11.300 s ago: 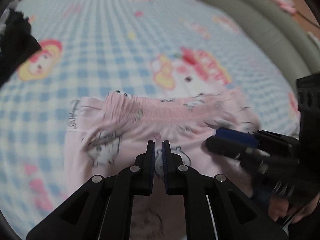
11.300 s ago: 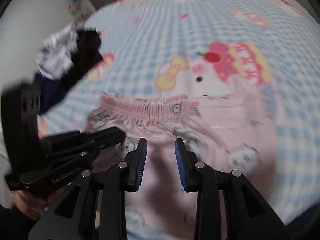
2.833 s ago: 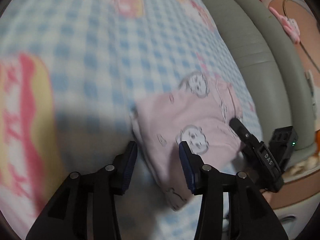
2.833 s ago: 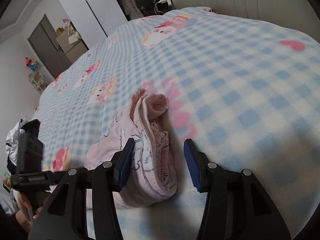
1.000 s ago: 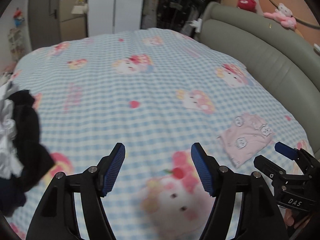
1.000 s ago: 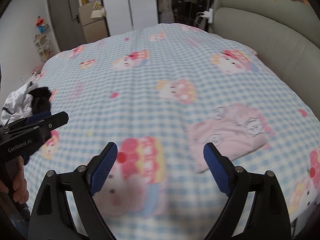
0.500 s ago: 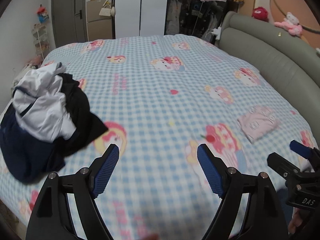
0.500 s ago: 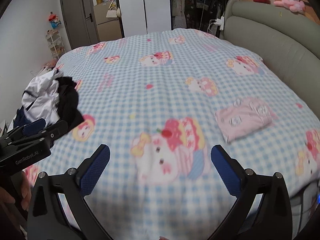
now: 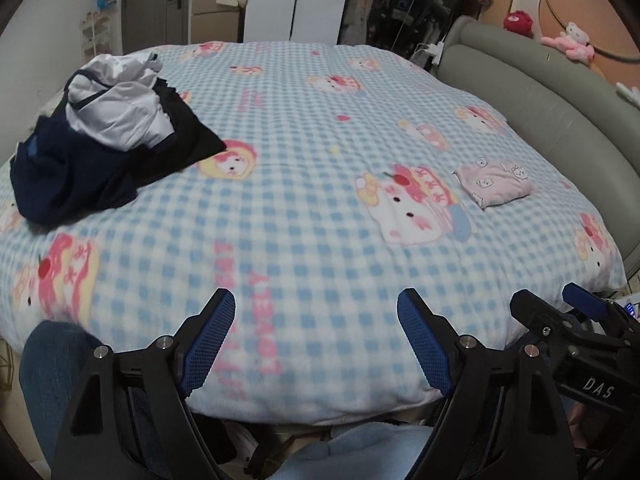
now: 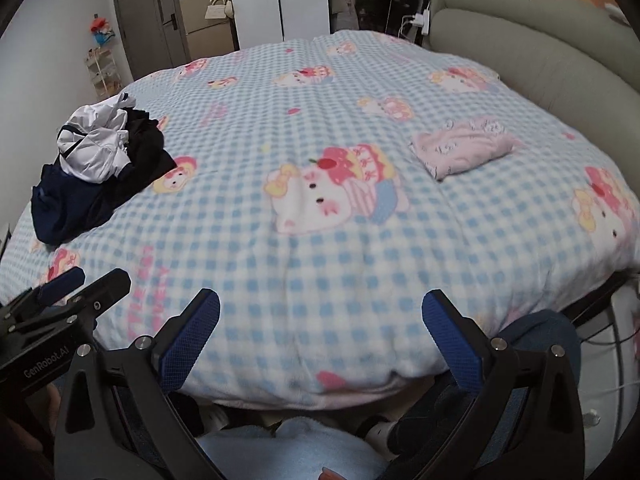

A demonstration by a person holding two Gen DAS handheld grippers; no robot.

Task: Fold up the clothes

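A folded pink garment (image 9: 494, 184) (image 10: 464, 148) with cartoon prints lies on the right side of the blue checked blanket (image 9: 304, 216) (image 10: 320, 248), near the grey headboard. A heap of unfolded clothes (image 9: 100, 132) (image 10: 96, 168), white, black and navy, sits at the bed's left side. My left gripper (image 9: 316, 316) hangs open over the bed's near edge, holding nothing. My right gripper (image 10: 320, 316) is open too and empty, also back at the near edge. Each gripper shows at the edge of the other's view.
A curved grey headboard (image 9: 552, 112) (image 10: 532, 36) runs along the right. White wardrobes (image 9: 296, 0) and a grey door (image 10: 140, 24) stand beyond the bed. The person's knees in blue jeans (image 9: 52, 380) (image 10: 540, 336) sit at the bed's near edge. Plush toys (image 9: 568, 40) rest above the headboard.
Both grippers have pulled back from the folded pink garment to the bed's near edge, opening wide. The garment now lies far off at the right, and the clothes heap has come into view.
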